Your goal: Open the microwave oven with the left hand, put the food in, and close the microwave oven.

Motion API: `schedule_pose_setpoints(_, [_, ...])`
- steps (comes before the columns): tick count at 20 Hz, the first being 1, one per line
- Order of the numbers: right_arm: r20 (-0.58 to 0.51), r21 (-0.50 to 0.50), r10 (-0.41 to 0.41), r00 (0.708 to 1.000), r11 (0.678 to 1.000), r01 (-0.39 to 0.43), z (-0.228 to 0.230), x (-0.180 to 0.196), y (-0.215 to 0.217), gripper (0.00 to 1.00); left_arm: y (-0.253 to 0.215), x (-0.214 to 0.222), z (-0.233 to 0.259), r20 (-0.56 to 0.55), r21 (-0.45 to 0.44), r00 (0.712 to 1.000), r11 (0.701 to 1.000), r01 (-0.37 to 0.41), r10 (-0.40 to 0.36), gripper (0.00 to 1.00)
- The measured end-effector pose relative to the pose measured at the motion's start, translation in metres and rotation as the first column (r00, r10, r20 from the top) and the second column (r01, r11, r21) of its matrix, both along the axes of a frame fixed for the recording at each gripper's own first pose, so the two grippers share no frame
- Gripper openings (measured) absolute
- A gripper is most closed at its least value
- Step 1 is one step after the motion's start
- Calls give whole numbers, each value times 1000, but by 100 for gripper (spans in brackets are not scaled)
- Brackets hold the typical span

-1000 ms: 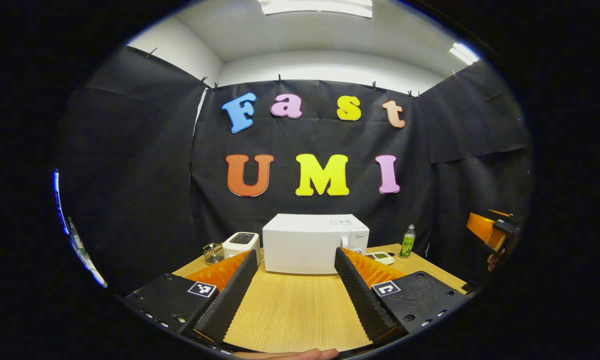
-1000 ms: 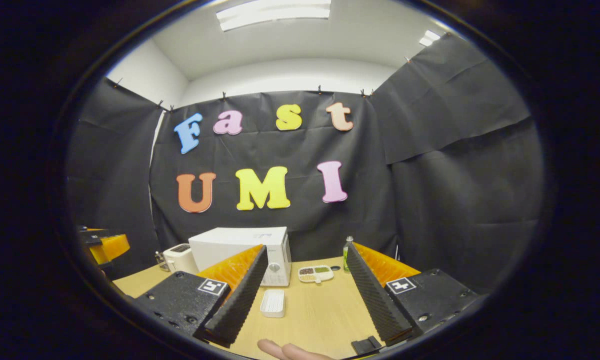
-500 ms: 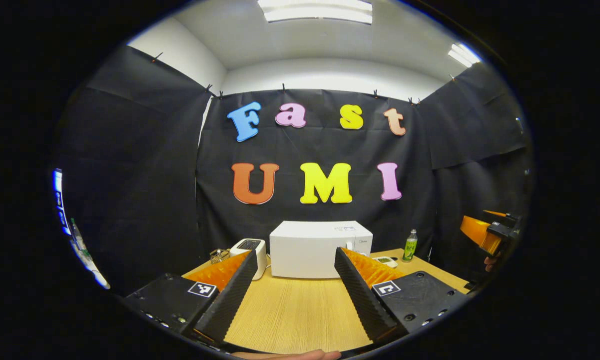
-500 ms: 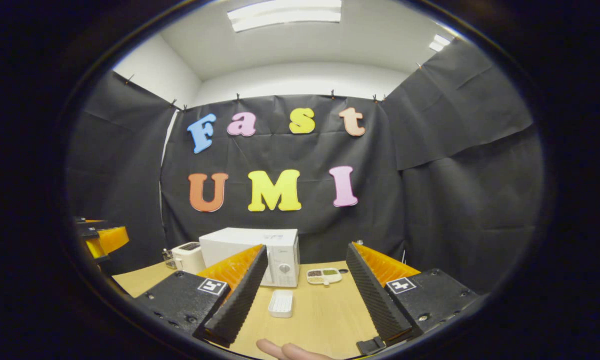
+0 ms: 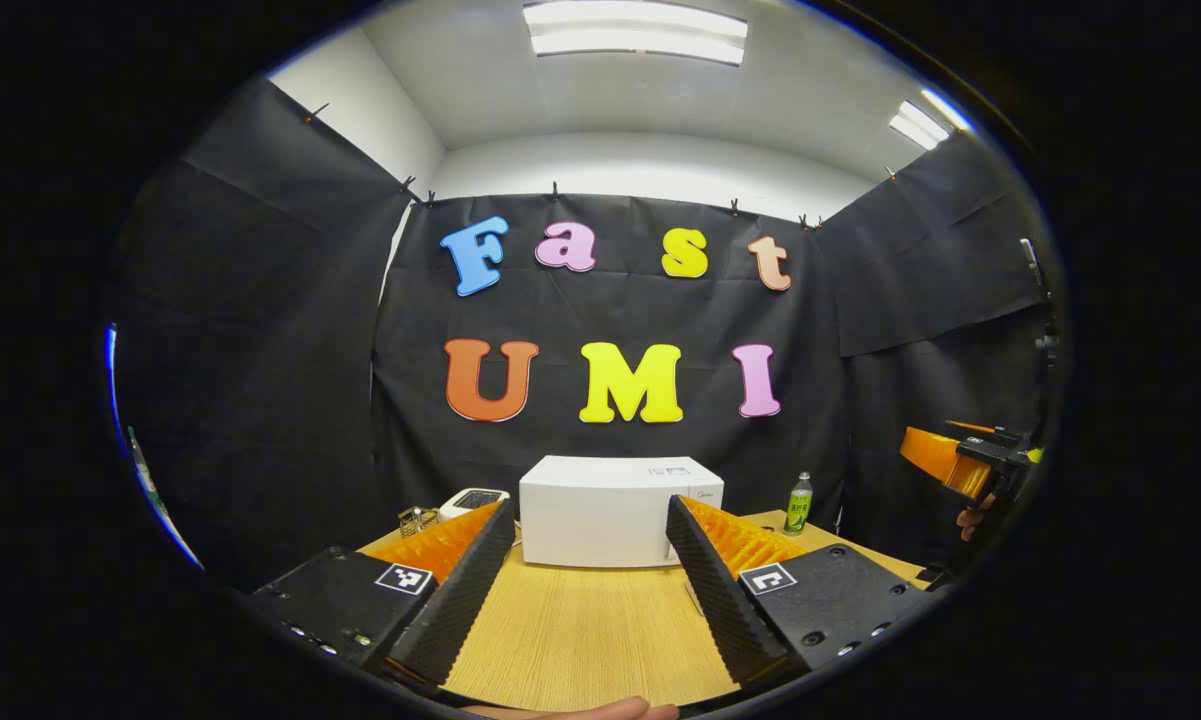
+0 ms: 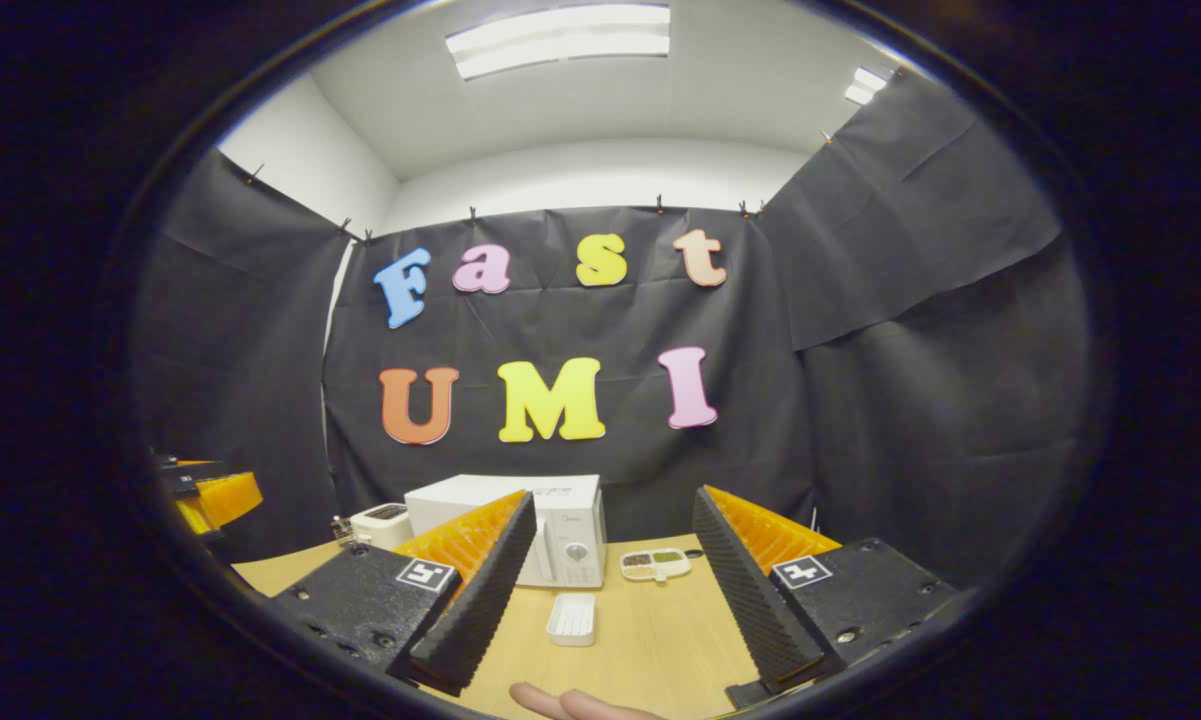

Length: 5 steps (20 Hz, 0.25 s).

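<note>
Wood-grain surface [image 5: 580,630], pale and finely striped, carries a boxy white microwave oven [image 5: 610,512] with a smooth closed front; in the left gripper view it stands at 12 o'clock, well beyond the left gripper [image 5: 585,590], whose 2 wedge-shaped ribbed fingers [image 5: 455,600] are spread wide with nothing between them. At 10 o'clock from the oven sits a rounded white toaster [image 5: 472,499] beside a small wire basket [image 5: 418,519]. A slim green-labelled bottle [image 5: 798,505] stands upright at 2 o'clock.

In the right gripper view the right gripper [image 6: 610,600] is likewise released, its 2 ridged fingers [image 6: 750,600] apart and empty. Between them, on the surface at 12 o'clock, lies a small rectangular white tray [image 6: 572,619] with rounded corners, just in front of the oven's control panel with its round knob [image 6: 577,551]. A divided white dish [image 6: 655,564] holding dark and green food lies at 1 o'clock from the tray, near the oven's right side. A fingertip [image 6: 560,703] shows at 6 o'clock.
</note>
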State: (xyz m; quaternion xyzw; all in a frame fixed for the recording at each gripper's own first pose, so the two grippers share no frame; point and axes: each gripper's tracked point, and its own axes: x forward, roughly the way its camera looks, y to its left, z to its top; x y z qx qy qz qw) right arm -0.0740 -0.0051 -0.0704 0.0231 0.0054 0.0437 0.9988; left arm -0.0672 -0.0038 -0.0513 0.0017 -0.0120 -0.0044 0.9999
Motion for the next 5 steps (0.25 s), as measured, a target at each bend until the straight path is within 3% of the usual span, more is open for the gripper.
schedule_pose_setpoints(5, [18, -4, 11, 1000, 1000, -11, 9, -3, 3, 91, -2, -6, 3, 20, 5, 1000, 1000, 21, -21, 95])
